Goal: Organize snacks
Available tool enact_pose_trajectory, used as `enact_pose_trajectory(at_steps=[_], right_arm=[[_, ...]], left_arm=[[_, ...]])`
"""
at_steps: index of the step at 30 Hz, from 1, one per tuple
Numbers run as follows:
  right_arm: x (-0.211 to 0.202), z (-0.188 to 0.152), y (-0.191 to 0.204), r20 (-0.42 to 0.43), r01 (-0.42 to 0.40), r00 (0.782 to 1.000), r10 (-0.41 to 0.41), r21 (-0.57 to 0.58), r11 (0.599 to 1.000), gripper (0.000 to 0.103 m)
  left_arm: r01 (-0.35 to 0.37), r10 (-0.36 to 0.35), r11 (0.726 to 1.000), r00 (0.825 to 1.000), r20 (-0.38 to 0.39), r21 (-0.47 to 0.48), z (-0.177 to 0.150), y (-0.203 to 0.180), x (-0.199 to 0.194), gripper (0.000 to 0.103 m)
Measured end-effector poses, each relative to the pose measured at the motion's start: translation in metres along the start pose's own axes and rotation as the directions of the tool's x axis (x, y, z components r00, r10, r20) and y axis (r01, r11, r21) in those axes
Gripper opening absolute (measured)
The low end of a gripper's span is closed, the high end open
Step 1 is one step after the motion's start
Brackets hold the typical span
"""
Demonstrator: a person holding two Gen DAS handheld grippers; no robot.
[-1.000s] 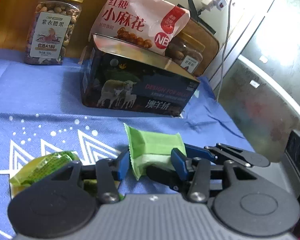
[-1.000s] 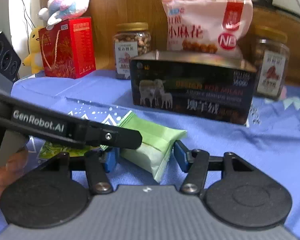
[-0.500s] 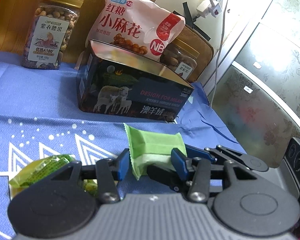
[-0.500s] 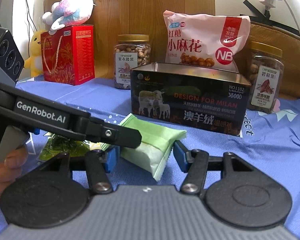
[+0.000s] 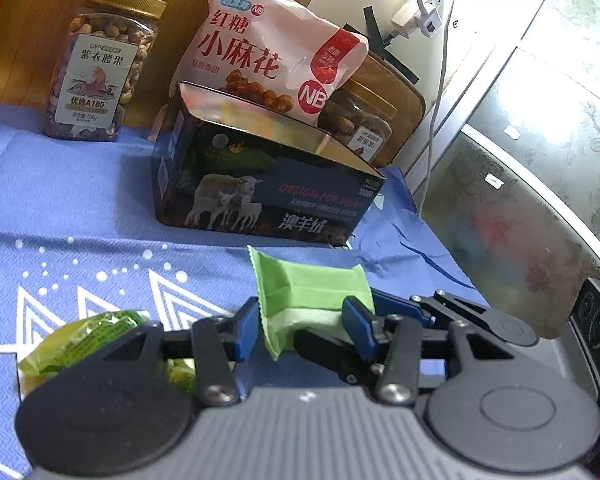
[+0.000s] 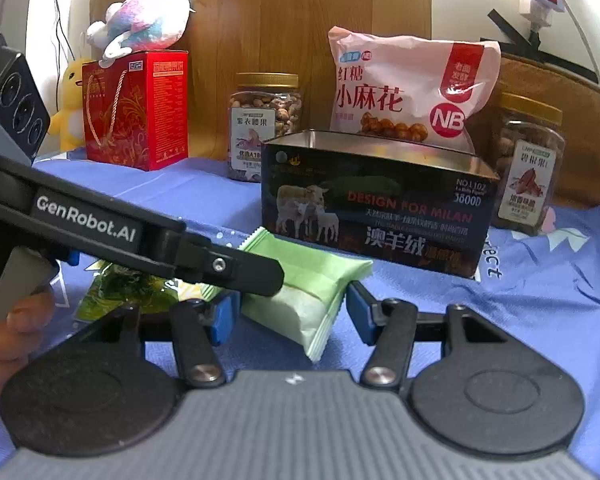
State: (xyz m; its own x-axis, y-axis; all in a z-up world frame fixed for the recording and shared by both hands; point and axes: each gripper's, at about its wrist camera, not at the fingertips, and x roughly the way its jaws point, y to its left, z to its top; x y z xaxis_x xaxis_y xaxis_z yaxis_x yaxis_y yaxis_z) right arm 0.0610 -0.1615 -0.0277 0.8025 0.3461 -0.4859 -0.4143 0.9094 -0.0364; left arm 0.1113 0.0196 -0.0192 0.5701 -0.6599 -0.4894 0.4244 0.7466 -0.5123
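Left gripper [image 5: 300, 326] and right gripper [image 6: 286, 314] both stand wide around the light green snack packet [image 6: 308, 280]; contact unclear. Left finger hides the packet's near-left end. Olive-green wrapper [image 5: 84, 338] half hidden behind left linkage. Camera view now higher than before. Tin box [image 6: 376, 204] ahead reads "DESIGN FOR MILAN"; tool reads "GenRobot.AI".

— I see a light green snack packet [image 6: 300, 276] and a dark tin [image 6: 376, 208] printed with white sheep.
— Yes. The cloth [image 5: 80, 200] is blue with white triangles; I see a pink bag [image 6: 404, 92] with red letters.
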Motion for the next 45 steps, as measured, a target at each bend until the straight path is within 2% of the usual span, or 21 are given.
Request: enact_pose_trajectory(at_steps=[9, 14, 18, 21, 24, 26, 28, 29, 32, 36, 39, 42, 45], right_arm=[[-0.002, 0.011, 0.001, 0.065, 0.023, 0.998, -0.021, -0.039, 0.999, 0.06], [0.001, 0.038, -0.005, 0.132, 0.058, 0.99, -0.046, -0.087, 0.994, 0.06], [0.011, 0.064, -0.02, 0.182, 0.111, 0.979, -0.089, -0.114, 0.987, 0.06], [0.026, 0.08, -0.04, 0.183, 0.124, 0.978, -0.105, -0.099, 0.987, 0.06], [0.044, 0.09, -0.056, 0.163, 0.137, 0.979, -0.121, -0.089, 0.987, 0.06], [0.062, 0.092, -0.064, 0.129, 0.166, 0.98, -0.153, -0.103, 0.981, 0.061], [0.075, 0.089, -0.069, 0.098, 0.209, 0.975, -0.2, -0.096, 0.973, 0.063], [0.077, 0.087, -0.071, 0.085, 0.203, 0.977, -0.196, -0.084, 0.976, 0.063], [0.064, 0.078, -0.071, 0.118, 0.201, 0.974, -0.194, -0.045, 0.979, 0.065], [0.04, 0.068, -0.066, 0.149, 0.192, 0.97, -0.192, 0.013, 0.981, 0.065], [0.021, 0.057, -0.062, 0.137, 0.13, 0.98, -0.141, 0.09, 0.987, 0.066], [0.007, 0.039, -0.054, 0.094, 0.057, 0.993, -0.074, 0.169, 0.984, 0.067], [0.001, 0.023, -0.045, 0.044, -0.001, 0.999, -0.009, 0.236, 0.972, 0.067]], left_arm=[[0.004, -0.003, 1.0, 1.0, 0.03, -0.026, 0.022, -0.003, -0.006, 0.045], [-0.003, 0.0, 0.999, 0.998, 0.07, 0.04, 0.057, -0.016, -0.007, 0.046], [-0.032, 0.02, 0.993, 0.994, 0.104, 0.117, 0.092, -0.03, 0.007, 0.046], [-0.059, 0.042, 0.988, 0.992, 0.12, 0.143, 0.111, -0.034, 0.024, 0.046], [-0.074, 0.059, 0.989, 0.991, 0.12, 0.125, 0.124, -0.028, 0.045, 0.046], [-0.124, 0.114, 0.987, 0.988, 0.105, 0.101, 0.127, -0.022, 0.063, 0.054], [-0.172, 0.165, 0.981, 0.982, 0.089, 0.085, 0.127, -0.016, 0.075, 0.057], [-0.178, 0.172, 0.981, 0.982, 0.083, 0.078, 0.125, -0.014, 0.077, 0.057], [-0.167, 0.158, 0.982, 0.982, 0.103, 0.093, 0.119, -0.016, 0.066, 0.058], [-0.158, 0.138, 0.979, 0.978, 0.154, 0.128, 0.108, -0.029, 0.034, 0.058], [-0.133, 0.109, 0.982, 0.978, 0.177, 0.131, 0.094, -0.034, 0.002, 0.062], [-0.138, 0.112, 0.981, 0.977, 0.184, 0.136, 0.072, -0.035, -0.023, 0.062], [-0.179, 0.151, 0.973, 0.973, 0.176, 0.149, 0.044, -0.031, -0.046, 0.062]])
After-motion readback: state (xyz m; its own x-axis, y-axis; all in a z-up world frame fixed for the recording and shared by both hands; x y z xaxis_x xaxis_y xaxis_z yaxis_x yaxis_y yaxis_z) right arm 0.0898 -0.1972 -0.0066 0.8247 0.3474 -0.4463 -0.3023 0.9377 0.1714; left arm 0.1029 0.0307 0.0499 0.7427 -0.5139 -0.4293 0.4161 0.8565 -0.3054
